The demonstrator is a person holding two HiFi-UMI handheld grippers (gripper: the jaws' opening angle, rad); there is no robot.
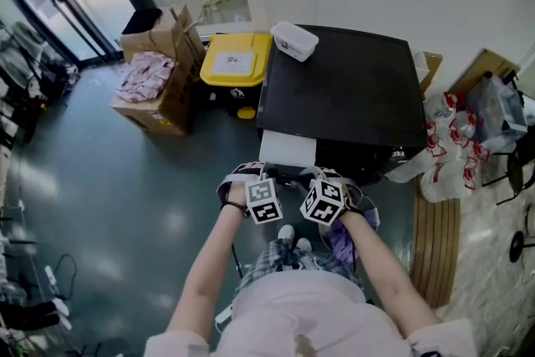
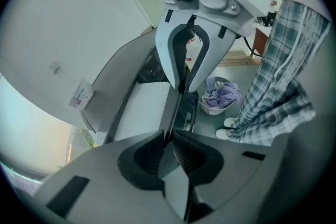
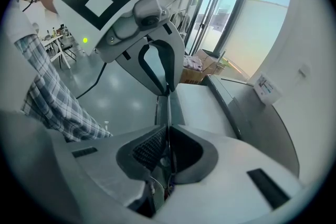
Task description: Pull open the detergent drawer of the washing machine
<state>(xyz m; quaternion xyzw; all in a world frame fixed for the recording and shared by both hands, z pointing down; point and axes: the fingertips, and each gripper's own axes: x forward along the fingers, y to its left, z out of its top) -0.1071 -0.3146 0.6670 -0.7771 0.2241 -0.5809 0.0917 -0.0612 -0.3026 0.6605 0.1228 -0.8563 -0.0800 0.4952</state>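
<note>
Detergent drawer [image 1: 288, 150] juts forward; open floor [image 1: 125, 180] left.

Overhead head view; gripper views close on shared drawer [image 1: 287, 150]

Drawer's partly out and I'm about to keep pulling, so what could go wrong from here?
The left tool and right tool each pinch only the thin front edge of the drawer; a harder tug may slip them off.
The drawer already stands well out of the washing machine; pulling on might jam it at its stop.
The laundry basket sits by the person's feet: stepping back could trip.
</note>
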